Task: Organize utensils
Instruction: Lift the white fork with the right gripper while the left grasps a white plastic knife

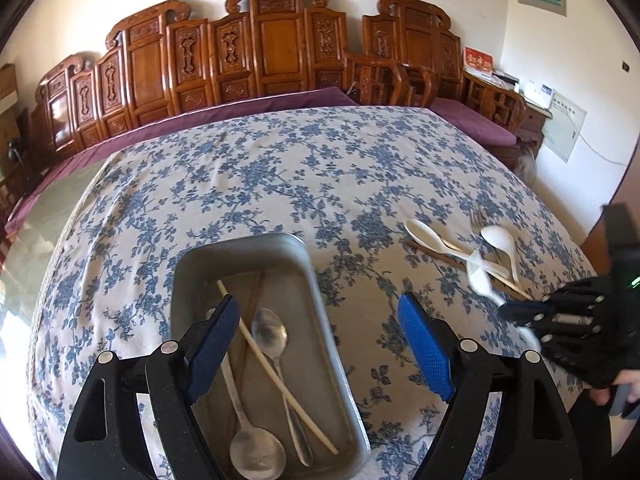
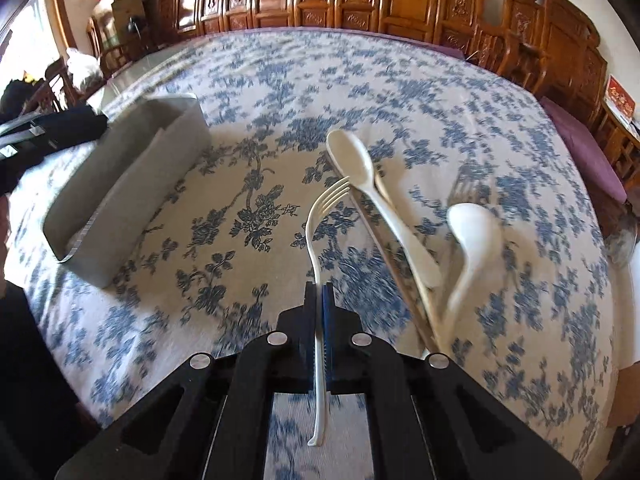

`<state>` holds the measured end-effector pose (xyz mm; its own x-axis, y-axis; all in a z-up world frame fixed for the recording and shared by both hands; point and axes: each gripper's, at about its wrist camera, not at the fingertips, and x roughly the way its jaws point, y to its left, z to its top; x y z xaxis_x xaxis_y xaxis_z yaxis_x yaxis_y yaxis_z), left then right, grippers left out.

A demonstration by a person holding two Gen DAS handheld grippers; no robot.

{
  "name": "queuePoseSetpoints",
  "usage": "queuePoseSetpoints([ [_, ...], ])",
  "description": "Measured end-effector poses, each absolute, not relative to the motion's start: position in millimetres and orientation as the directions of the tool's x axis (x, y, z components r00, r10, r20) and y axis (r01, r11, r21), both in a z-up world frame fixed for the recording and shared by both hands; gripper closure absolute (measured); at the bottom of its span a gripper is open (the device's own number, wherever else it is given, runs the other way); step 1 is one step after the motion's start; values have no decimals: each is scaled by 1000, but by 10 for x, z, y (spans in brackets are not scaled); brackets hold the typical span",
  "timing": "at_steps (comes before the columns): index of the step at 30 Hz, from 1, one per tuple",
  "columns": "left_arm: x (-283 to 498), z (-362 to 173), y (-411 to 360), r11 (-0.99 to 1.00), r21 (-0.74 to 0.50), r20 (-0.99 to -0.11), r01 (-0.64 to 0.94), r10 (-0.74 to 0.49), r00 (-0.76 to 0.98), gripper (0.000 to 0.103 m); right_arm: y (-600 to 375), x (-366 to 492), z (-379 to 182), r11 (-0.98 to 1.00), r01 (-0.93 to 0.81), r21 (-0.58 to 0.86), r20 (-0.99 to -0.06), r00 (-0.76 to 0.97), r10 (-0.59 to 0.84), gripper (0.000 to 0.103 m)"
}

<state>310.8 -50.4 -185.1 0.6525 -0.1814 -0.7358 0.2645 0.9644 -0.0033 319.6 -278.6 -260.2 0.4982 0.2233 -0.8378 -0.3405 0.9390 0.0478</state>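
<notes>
- Fingers of the right gripper [image 2: 319, 292] are clamped on a white plastic fork [image 2: 316, 240], lifted off the counter [image 2: 240, 160]; the left gripper [image 1: 316, 332] hangs wide open and empty above the metal tray [image 1: 340, 360].
- Step in hand: carrying the fork to the tray, which already holds two metal spoons [image 1: 272, 336] and a chopstick [image 1: 276, 372].
- Next move likely calls for a sweep towards the tray, then release.
- Bare cloth lies between; the remaining white spoons [image 2: 368, 168] sit just beside the path.

Right gripper [image 2: 320, 296] clamps white fork [image 2: 316, 240]; spoons [image 2: 360, 160] lie beside it.
</notes>
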Motion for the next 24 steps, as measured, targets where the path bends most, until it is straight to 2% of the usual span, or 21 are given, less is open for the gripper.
queuePoseSetpoints([
  [9, 2943, -1826, -851, 946, 15, -740, 324, -208, 640, 25, -3248, 2871, -2309, 959, -277, 65, -794, 568, 218, 99],
  [19, 2965, -1973, -1286, 943, -20, -776, 332, -224, 589, 25, -3780, 2720, -2405, 979, -192, 73, -786, 593, 175, 99],
  [24, 3102, -2139, -1645, 935, 7, -804, 354, -205, 558, 25, -3984, 2739, -2424, 987, -154, 40, -784, 607, 126, 99],
])
